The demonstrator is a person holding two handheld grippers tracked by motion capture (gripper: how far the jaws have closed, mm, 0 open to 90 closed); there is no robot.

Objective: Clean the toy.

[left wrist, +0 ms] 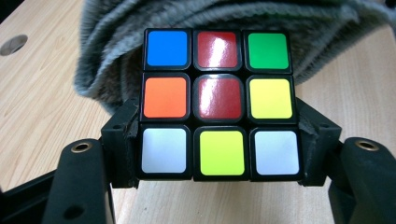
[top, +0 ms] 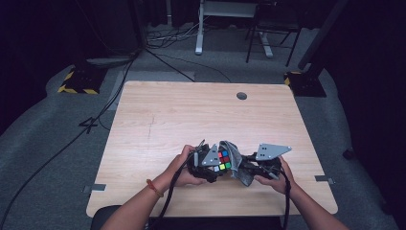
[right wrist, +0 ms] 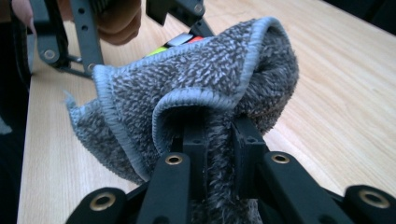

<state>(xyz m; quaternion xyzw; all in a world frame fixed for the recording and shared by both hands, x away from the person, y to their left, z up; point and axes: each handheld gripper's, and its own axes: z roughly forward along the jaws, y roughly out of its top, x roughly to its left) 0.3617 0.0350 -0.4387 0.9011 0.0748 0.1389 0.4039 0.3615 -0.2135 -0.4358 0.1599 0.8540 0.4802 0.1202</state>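
Note:
A scrambled puzzle cube (left wrist: 218,102) with coloured stickers sits clamped between the black jaws of my left gripper (left wrist: 219,154), its lower row pinched at both sides. In the high view the cube (top: 223,161) is near the table's front edge, with the left gripper (top: 210,163) on its left. A grey fluffy cloth (right wrist: 196,98) is bunched between the jaws of my right gripper (right wrist: 219,149), which is shut on it. The cloth (top: 238,163) presses against the far side of the cube; the cloth (left wrist: 224,28) drapes behind it.
The wooden table (top: 191,115) has a round cable hole (top: 242,96) at the back. Both forearms come in from the front edge. Cables trail across the grey floor (top: 57,143) at left, and a desk frame (top: 230,24) stands beyond the table.

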